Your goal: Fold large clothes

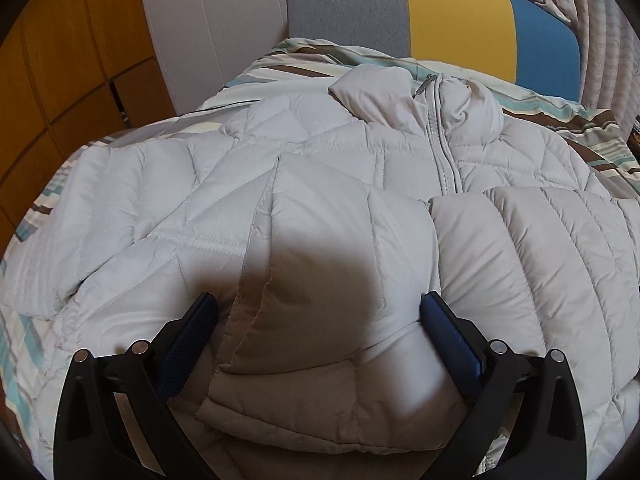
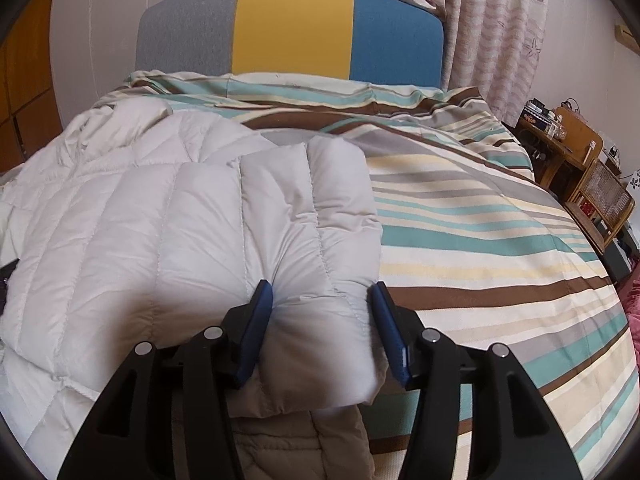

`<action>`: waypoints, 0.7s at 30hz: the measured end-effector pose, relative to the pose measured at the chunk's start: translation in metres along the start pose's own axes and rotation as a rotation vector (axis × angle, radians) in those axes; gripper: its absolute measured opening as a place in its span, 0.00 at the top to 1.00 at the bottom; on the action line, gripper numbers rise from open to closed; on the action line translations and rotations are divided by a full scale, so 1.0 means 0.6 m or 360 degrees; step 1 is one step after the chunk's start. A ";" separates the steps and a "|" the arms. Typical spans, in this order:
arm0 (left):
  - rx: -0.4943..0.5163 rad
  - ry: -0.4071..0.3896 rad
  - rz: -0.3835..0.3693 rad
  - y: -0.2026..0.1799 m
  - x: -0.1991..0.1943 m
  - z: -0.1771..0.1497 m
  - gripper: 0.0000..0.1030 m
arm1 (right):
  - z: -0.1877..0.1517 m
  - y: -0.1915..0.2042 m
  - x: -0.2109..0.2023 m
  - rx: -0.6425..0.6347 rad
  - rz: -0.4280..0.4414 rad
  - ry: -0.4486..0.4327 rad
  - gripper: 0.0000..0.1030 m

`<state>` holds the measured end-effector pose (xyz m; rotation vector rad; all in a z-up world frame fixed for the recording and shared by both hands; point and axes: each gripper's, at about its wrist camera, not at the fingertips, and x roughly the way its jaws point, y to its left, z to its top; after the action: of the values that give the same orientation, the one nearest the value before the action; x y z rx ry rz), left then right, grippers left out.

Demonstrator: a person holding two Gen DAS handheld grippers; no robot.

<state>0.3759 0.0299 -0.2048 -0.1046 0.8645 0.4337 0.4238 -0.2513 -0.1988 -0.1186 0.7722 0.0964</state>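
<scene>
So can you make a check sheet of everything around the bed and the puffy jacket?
Surface: bed with striped cover, rumpled near the headboard.
Job's things: pale puffy jacket lying zip-up on the cover, lower part bunched toward the cameras.
Clutter: nothing seen on the bed.
Grippers: left tongs straddle a jacket fold, wide apart; right tongs straddle a bunched jacket edge, right pad not clearly touching.
Cables: cannot tell.
Surroundings: curtain, wooden side table with small items, wicker chair, orange cupboard.
</scene>
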 end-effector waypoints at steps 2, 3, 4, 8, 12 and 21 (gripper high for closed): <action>0.0004 -0.0001 0.0007 0.000 0.001 -0.001 0.03 | 0.006 -0.009 -0.018 0.0036 0.0077 -0.0050 0.49; 0.0007 -0.0003 0.0010 -0.002 0.002 -0.002 0.03 | 0.013 -0.014 -0.029 0.0053 0.0114 -0.0088 0.49; 0.0009 -0.0006 0.0013 -0.004 0.003 -0.003 0.03 | 0.020 -0.016 -0.036 0.0061 0.0125 -0.0109 0.49; 0.0005 -0.0009 0.0008 -0.004 0.003 -0.003 0.03 | 0.073 -0.027 -0.033 0.0133 0.0199 -0.0136 0.49; 0.0001 -0.0011 0.0003 -0.003 0.003 -0.004 0.03 | 0.106 -0.032 0.021 0.0158 0.0212 -0.0051 0.56; -0.0013 -0.0010 -0.0023 -0.002 0.009 -0.003 0.03 | 0.087 -0.055 0.109 0.0290 0.0220 0.0129 0.59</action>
<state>0.3782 0.0298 -0.2100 -0.1168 0.8553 0.4239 0.5107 -0.2737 -0.2053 0.1044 0.8663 0.1524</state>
